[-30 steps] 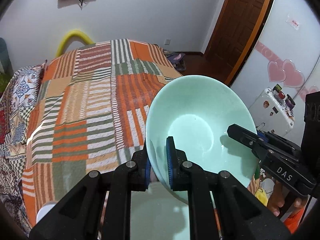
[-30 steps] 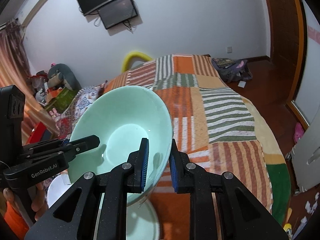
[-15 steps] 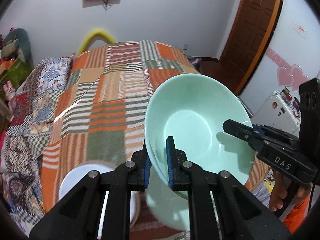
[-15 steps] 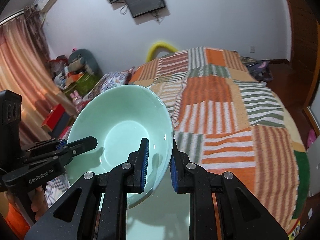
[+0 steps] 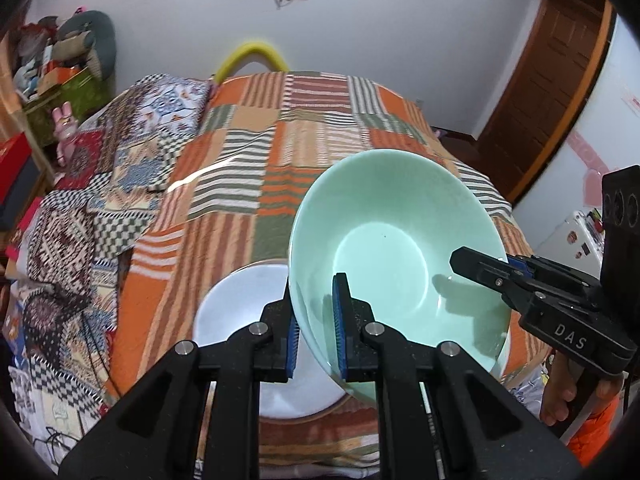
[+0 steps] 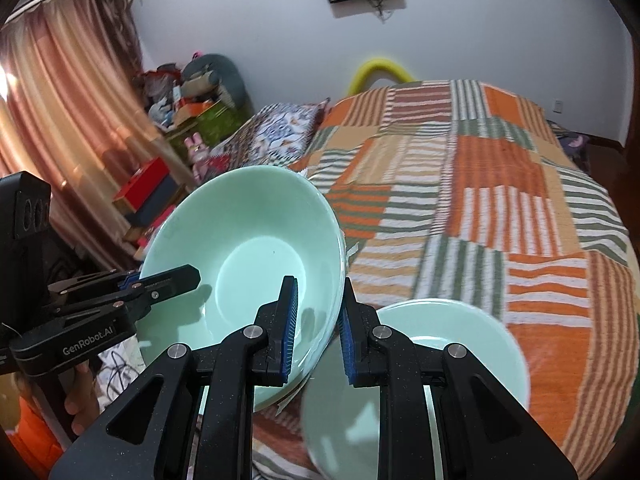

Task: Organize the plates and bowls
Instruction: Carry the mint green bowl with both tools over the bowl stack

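Observation:
A mint-green bowl (image 5: pixel 400 248) hangs tilted above the bed, held by both grippers at opposite sides of its rim. My left gripper (image 5: pixel 316 320) is shut on the near rim, one blue pad inside and one outside. My right gripper (image 6: pixel 318 320) is shut on the other rim the same way. Each shows in the other's view: the right gripper (image 5: pixel 476 268) and the left gripper (image 6: pixel 188 276). Under the bowl (image 6: pixel 248 256), a white plate (image 5: pixel 240 304) lies on the blanket. A pale green dish (image 6: pixel 452 336) lies just right of the bowl.
The bed carries an orange, green and white striped patchwork blanket (image 5: pixel 280 168) with patterned covers (image 5: pixel 80 220) on its left. Boxes and toys (image 6: pixel 188 108) crowd the far left by a curtain (image 6: pixel 60 100). A wooden door (image 5: pixel 560 80) stands at the right.
Both grippers carried the bowl sideways to the left over the bed. The white plate and the green dish came into view beneath it. The grips did not change.

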